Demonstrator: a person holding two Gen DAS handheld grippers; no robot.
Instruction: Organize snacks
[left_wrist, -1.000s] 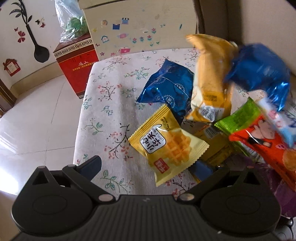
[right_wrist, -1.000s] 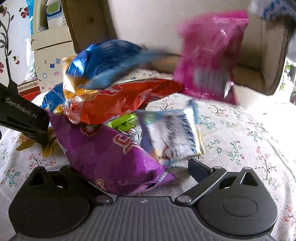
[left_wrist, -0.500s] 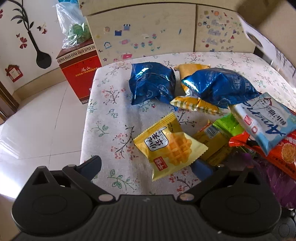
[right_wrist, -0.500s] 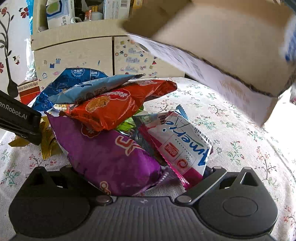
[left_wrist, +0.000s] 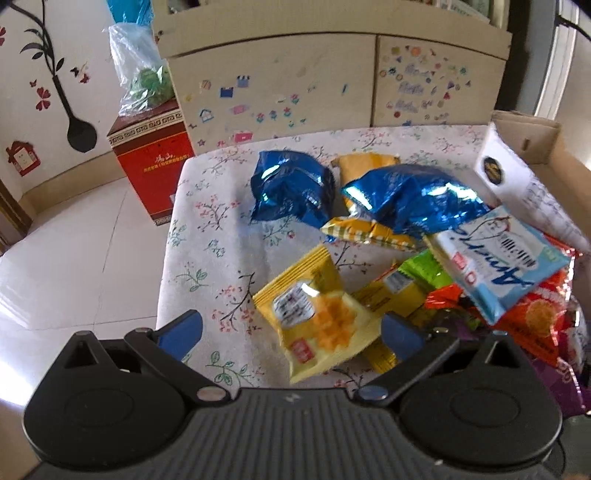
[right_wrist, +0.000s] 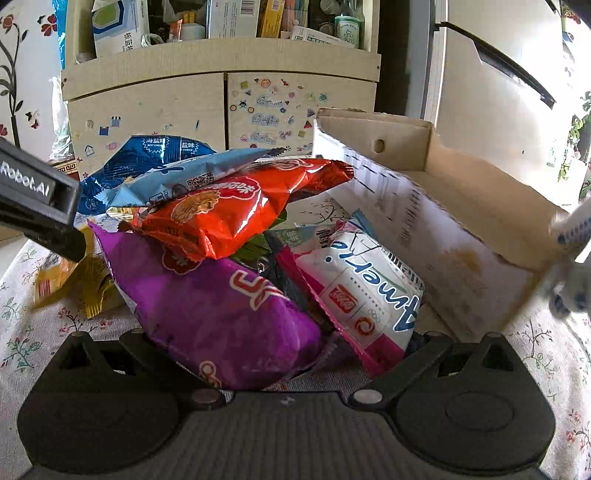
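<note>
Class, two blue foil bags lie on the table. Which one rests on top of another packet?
The right-hand blue bag: it lies across the yellow striped packet. The left blue bag sits alone on the tablecloth.

"Robot.AI" on black arm (right_wrist: 37, 192); "Amer.." on white-blue packet (right_wrist: 364, 291).

Left tool (left_wrist: 291, 330) spread wide, blue-tipped fingers (left_wrist: 181, 330) apart over the floral-cloth table (left_wrist: 207, 236). Between them lies a yellow waffle-print snack packet (left_wrist: 317, 325), untouched. Farther off, two crinkled shiny blue foil bags (left_wrist: 293, 188) sit side by side, the right one resting on a yellow striped packet (left_wrist: 369, 232). At right, a pale blue-and-white packet (left_wrist: 495, 258) tops an orange bag (left_wrist: 535, 321) and a green wrapper (left_wrist: 424, 271). Cardboard box (left_wrist: 532, 140) at far right.
</note>
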